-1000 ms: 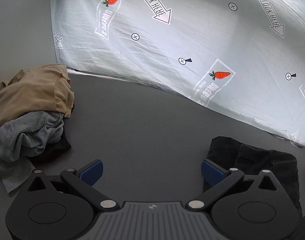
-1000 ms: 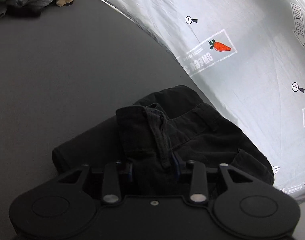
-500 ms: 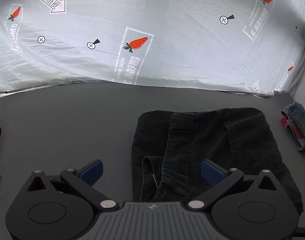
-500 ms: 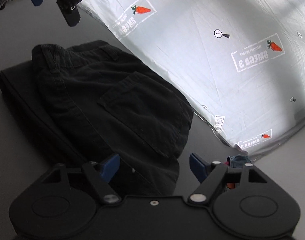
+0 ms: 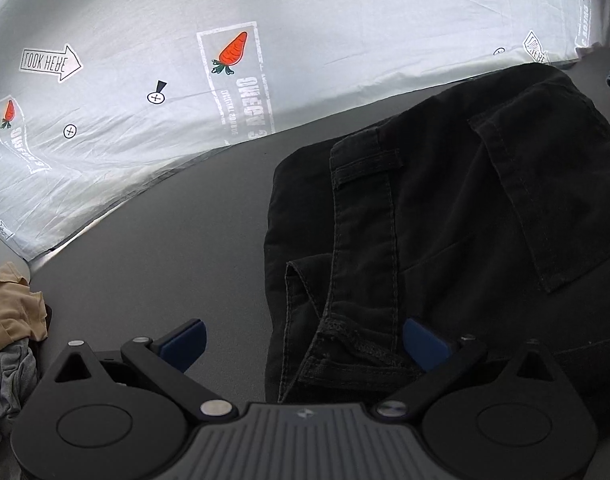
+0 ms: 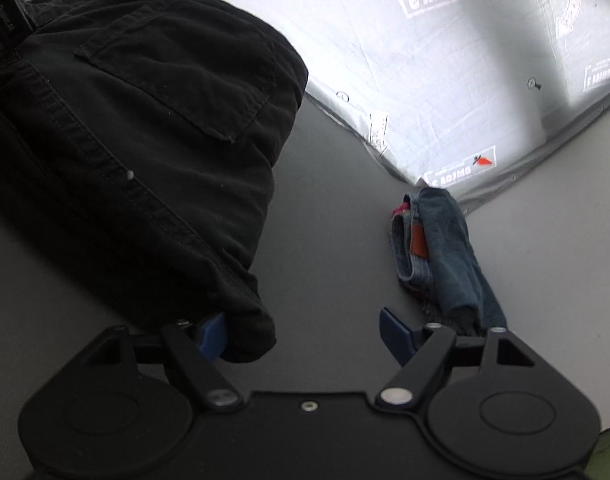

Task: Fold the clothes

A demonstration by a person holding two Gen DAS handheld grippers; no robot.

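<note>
Both grippers, left gripper (image 5: 303, 340) and right gripper (image 6: 303, 332), are angling down, jaws sitting wide and empty, over one folded black pants (image 5: 465, 220); one jeans bundle (image 6: 445, 248) nearby.

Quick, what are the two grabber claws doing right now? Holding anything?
Left gripper: open, holding nothing; the folded black pants lie partly between its fingers.
Right gripper: open, jaws just widened, holding nothing; the pants' edge sits by one pad.

black trousers (image 5: 465, 220) run off the right frame edge. tan and grey clothes (image 5: 9, 332) cut off at lower left. folded jeans (image 6: 445, 248): near end hidden behind right tool (image 6: 305, 338). mirrored sheet (image 5: 145, 40) print partly unreadable.
</note>
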